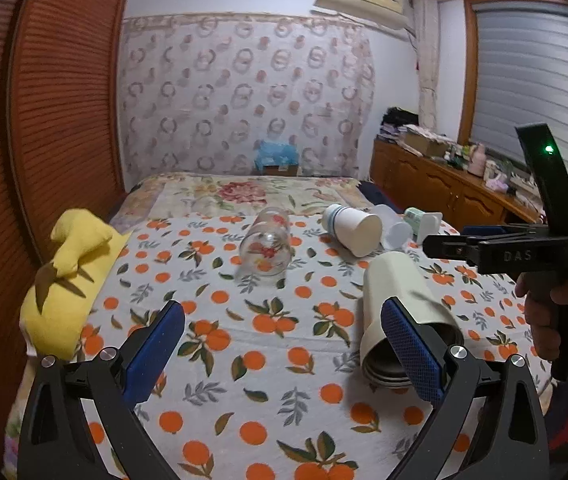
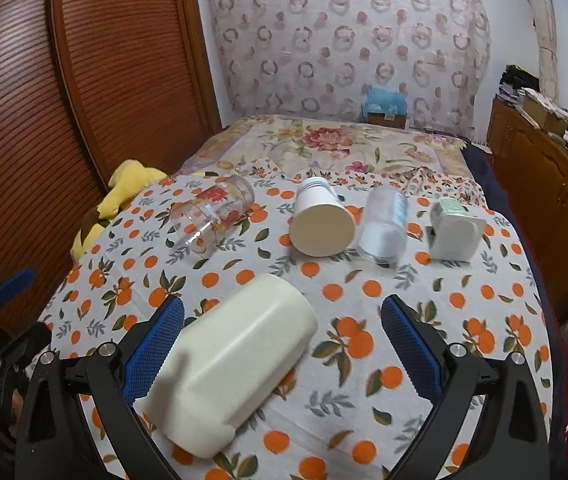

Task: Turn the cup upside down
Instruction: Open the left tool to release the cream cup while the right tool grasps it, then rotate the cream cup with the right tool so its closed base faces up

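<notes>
A cream cup point(image 2: 235, 364) lies on its side on the orange-print cloth point(image 2: 364, 420). In the right wrist view it lies between the fingers, close to the left pad, with its open mouth toward the camera. My right gripper point(image 2: 282, 344) is open around it and not touching it. In the left wrist view the same cup point(image 1: 400, 304) lies partly behind the right pad. My left gripper point(image 1: 282, 344) is open and empty over the cloth. The right gripper point(image 1: 444, 246) shows side-on at the right there.
Behind lie a clear printed glass point(image 2: 213, 214), a white paper cup point(image 2: 320, 222), a clear plastic cup point(image 2: 384, 226) and a small white-green cup point(image 2: 454, 232), all on their sides. A yellow plush toy point(image 1: 67, 276) sits at the left. A wooden cabinet point(image 2: 544, 184) stands right.
</notes>
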Demonstrator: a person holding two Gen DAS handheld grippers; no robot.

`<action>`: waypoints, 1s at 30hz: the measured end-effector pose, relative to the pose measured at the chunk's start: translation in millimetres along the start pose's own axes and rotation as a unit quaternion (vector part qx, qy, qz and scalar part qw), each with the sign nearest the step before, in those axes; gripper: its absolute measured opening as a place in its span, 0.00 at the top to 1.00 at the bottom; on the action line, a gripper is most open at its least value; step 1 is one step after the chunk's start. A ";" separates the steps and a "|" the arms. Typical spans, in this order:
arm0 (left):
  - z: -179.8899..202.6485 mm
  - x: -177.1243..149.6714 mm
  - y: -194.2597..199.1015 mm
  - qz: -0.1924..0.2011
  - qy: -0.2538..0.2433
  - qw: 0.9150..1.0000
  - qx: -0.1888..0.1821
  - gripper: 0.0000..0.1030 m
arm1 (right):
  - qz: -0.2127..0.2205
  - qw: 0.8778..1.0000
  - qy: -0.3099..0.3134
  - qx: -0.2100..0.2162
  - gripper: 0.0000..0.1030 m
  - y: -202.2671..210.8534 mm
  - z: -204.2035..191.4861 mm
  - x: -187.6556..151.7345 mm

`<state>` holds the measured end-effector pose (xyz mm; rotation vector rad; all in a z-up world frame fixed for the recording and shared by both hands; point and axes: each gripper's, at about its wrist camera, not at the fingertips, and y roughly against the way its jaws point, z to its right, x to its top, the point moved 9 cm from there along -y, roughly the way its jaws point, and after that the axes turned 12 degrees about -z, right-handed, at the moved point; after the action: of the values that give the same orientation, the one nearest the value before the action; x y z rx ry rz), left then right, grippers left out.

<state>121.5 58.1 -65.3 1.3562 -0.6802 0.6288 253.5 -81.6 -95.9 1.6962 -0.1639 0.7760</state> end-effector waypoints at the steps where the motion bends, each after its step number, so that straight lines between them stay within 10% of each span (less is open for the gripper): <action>1: -1.4 -3.5 -1.1 -0.001 0.003 1.000 -0.001 0.08 | -0.005 1.000 0.000 -0.003 0.03 -4.2 -3.2 1.1; 14: -20.4 -30.8 -12.3 -0.018 0.023 1.000 0.004 0.08 | -0.084 0.995 -0.039 -0.033 0.03 -50.8 -7.3 -5.2; 30: -13.4 -31.8 -11.0 -0.017 0.026 0.999 -0.008 0.08 | -0.190 0.972 -0.128 0.048 0.07 -90.3 0.4 -17.8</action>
<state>109.8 69.6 -97.6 1.3303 -0.6178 0.6275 285.0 -61.2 -179.9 1.8431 0.0224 0.2829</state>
